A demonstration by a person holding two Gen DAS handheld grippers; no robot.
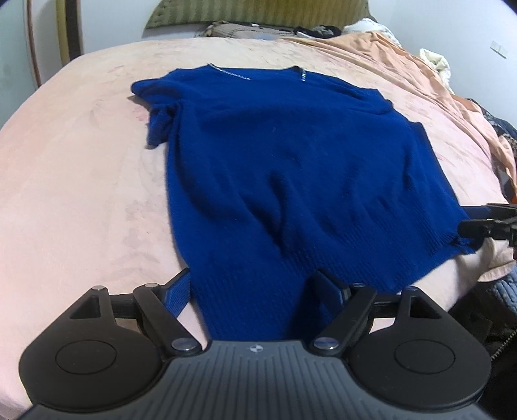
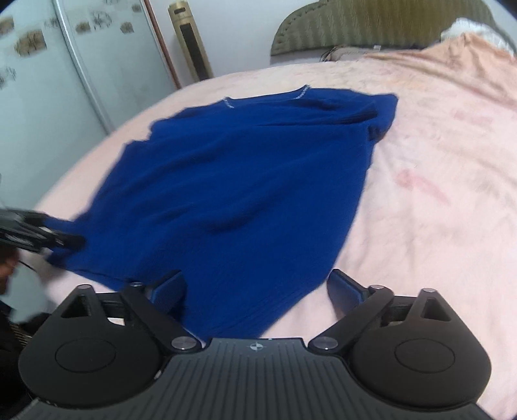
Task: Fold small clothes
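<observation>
A dark blue knit sweater (image 1: 290, 155) lies spread on a pink blanket, neckline at the far end, hem towards me. It also shows in the right wrist view (image 2: 232, 194). My left gripper (image 1: 258, 287) has its jaws wide apart with the left corner of the hem between them. My right gripper (image 2: 258, 287) has its jaws wide apart with the right corner of the hem between them. In the left wrist view the right gripper (image 1: 488, 223) shows at the far right edge by the hem corner. In the right wrist view the left gripper (image 2: 32, 232) shows at the left edge.
The pink blanket (image 1: 80, 181) covers a bed. A padded headboard (image 2: 371, 26) and a pile of clothes (image 1: 258, 30) lie at the far end. An orange sheet (image 1: 436, 90) bunches on the right. A tower fan (image 2: 190, 42) and wardrobe (image 2: 64, 64) stand beyond the bed.
</observation>
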